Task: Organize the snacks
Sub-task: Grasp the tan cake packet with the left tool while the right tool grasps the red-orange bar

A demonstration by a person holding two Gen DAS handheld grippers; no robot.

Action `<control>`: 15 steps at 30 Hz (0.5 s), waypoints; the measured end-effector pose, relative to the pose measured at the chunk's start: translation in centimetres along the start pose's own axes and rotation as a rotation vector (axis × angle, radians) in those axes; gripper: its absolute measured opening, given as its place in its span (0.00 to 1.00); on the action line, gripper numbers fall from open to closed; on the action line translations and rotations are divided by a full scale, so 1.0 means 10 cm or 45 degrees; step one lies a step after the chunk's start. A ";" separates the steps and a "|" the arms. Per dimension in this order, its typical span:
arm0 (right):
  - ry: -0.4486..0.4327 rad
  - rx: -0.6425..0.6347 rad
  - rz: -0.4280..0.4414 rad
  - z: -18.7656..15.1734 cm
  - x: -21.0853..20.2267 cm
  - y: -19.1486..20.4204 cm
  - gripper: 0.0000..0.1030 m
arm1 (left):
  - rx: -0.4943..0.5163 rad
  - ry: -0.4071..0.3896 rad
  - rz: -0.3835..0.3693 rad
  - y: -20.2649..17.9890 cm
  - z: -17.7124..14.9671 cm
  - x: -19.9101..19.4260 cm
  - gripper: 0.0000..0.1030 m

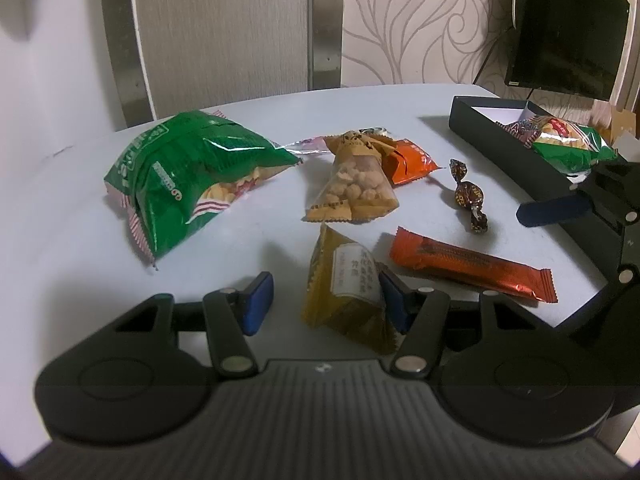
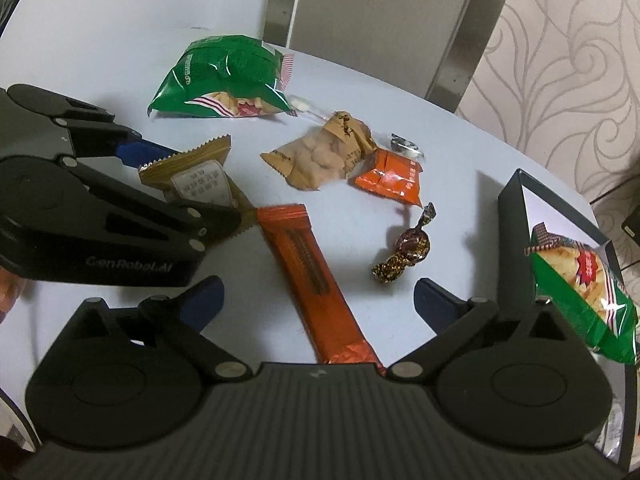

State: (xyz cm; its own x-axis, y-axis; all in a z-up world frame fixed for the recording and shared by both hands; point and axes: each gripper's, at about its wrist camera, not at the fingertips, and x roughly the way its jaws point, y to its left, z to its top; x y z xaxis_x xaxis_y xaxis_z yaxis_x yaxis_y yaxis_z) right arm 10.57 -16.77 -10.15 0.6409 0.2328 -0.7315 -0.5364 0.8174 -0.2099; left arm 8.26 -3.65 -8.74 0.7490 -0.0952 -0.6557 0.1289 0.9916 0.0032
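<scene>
Snacks lie on a pale table (image 1: 60, 208). My left gripper (image 1: 326, 304) is open around an olive-gold packet (image 1: 348, 288), which leans against its right finger; in the right wrist view the packet (image 2: 196, 180) sits between the left gripper's fingers. My right gripper (image 2: 316, 300) is open and empty over a long orange bar (image 2: 316, 276), also in the left wrist view (image 1: 472, 264). A green chip bag (image 1: 188, 176), a tan nut packet (image 1: 356, 184), a small orange packet (image 1: 408, 160) and a brown wrapped candy (image 1: 466, 194) lie beyond. A black box (image 2: 516, 216) holds another green bag (image 2: 580, 284).
A chair back (image 1: 224, 32) stands behind the table's far edge. A dark monitor (image 1: 568, 24) hangs at the upper right near patterned wallpaper. The black box (image 1: 492, 136) sits at the table's right edge.
</scene>
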 end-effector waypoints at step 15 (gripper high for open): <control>0.014 0.161 0.038 0.00 -0.05 0.01 0.33 | -0.018 -0.008 -0.030 0.05 0.03 0.02 0.50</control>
State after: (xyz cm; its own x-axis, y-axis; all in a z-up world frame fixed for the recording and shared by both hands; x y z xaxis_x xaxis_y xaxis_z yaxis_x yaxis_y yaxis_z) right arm 10.23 -16.83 -9.76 0.6193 0.2528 -0.7433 -0.4811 0.8704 -0.1048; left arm 8.66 -3.16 -8.67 0.7498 -0.1188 -0.6509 0.1370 0.9903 -0.0228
